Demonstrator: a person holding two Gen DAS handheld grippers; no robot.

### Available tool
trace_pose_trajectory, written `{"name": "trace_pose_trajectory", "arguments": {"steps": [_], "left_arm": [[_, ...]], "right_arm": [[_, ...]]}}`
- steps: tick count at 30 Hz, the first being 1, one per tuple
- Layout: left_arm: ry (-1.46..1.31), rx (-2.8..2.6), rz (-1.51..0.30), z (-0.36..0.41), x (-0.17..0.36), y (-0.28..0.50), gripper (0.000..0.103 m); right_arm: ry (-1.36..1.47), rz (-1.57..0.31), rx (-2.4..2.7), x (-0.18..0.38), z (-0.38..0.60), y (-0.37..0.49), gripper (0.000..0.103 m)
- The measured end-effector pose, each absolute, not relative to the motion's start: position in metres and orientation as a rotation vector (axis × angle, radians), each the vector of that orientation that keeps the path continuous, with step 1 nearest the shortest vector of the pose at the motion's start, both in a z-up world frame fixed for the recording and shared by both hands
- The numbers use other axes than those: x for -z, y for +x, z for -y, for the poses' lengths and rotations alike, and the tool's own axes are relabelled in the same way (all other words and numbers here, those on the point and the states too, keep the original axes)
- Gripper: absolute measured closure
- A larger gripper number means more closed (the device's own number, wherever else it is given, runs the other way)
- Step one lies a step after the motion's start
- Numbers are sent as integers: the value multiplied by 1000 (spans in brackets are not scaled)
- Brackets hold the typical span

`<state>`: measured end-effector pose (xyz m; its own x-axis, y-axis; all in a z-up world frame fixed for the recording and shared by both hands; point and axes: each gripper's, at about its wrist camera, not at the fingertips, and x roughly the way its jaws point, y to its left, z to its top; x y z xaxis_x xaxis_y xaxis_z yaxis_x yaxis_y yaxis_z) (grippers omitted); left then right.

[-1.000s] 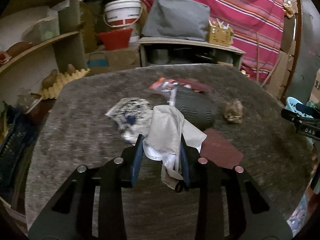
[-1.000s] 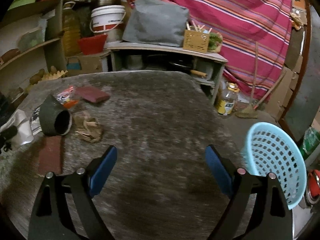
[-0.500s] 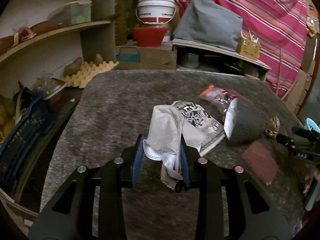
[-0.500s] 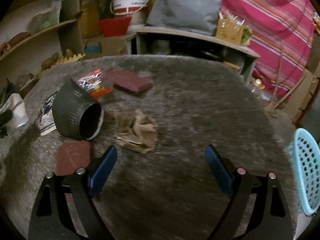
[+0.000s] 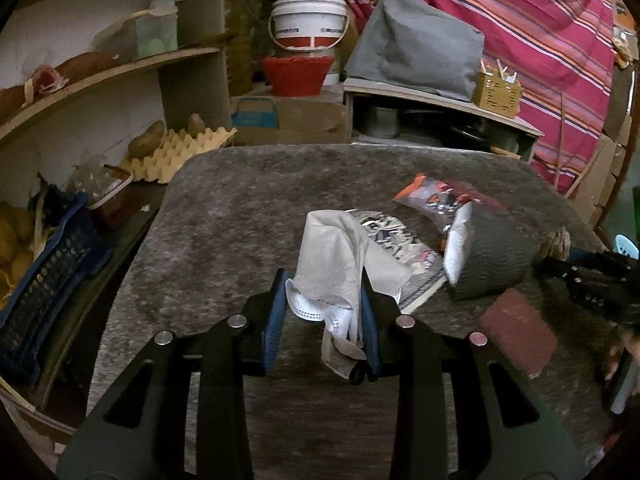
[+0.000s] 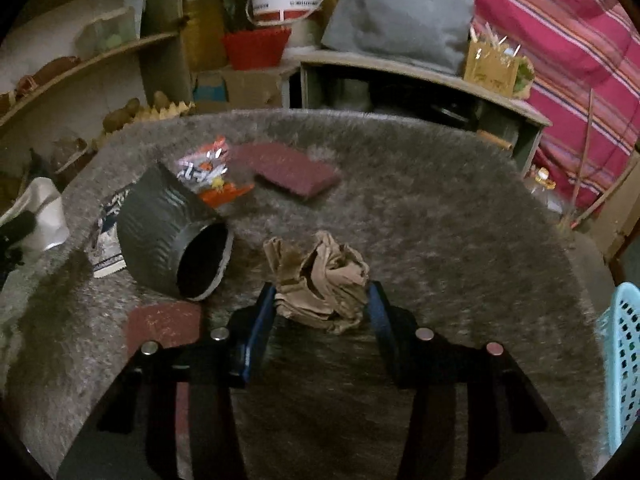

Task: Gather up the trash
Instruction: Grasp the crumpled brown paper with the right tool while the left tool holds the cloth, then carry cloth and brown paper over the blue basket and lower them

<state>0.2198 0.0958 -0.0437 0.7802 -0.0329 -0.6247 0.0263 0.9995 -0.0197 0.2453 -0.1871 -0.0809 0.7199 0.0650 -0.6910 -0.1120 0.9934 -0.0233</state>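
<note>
My left gripper (image 5: 323,290) is shut on a white crumpled cloth-like wrapper (image 5: 334,258) and holds it above the grey felt table (image 5: 240,208). My right gripper (image 6: 321,300) has closed in around a crumpled brown paper wad (image 6: 320,280) on the table, its blue pads at the wad's two sides. A dark ribbed paper cup (image 6: 172,236) lies on its side to the wad's left. A printed wrapper (image 5: 384,236) and an orange-and-silver snack packet (image 6: 208,176) lie beyond it.
Two maroon flat pieces (image 6: 294,168) (image 6: 160,326) lie on the table. A light blue mesh basket (image 6: 622,364) stands off the table's right edge. Shelves with an egg tray (image 5: 176,152) and a blue crate (image 5: 44,272) are at left.
My right gripper moved forward and left to the brown paper wad and narrowed its jaws around it. My left gripper kept the white wrapper and turned a little left.
</note>
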Motion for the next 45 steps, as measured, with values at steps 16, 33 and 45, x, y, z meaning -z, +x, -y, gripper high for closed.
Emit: {"name": "trace_pose_trajectory", "arguments": {"steps": [16,33,45], "left_arm": [[55,240,-618,64,14,207,71],[116,532,-579,297,5,183,71],[164,718,-562,413,16,172,63]], "right_arm": [[5,-653,91,34,359,170,56],[118,-605,366,28,548,95,56],[156,-621,443,40,598,74,56]]}}
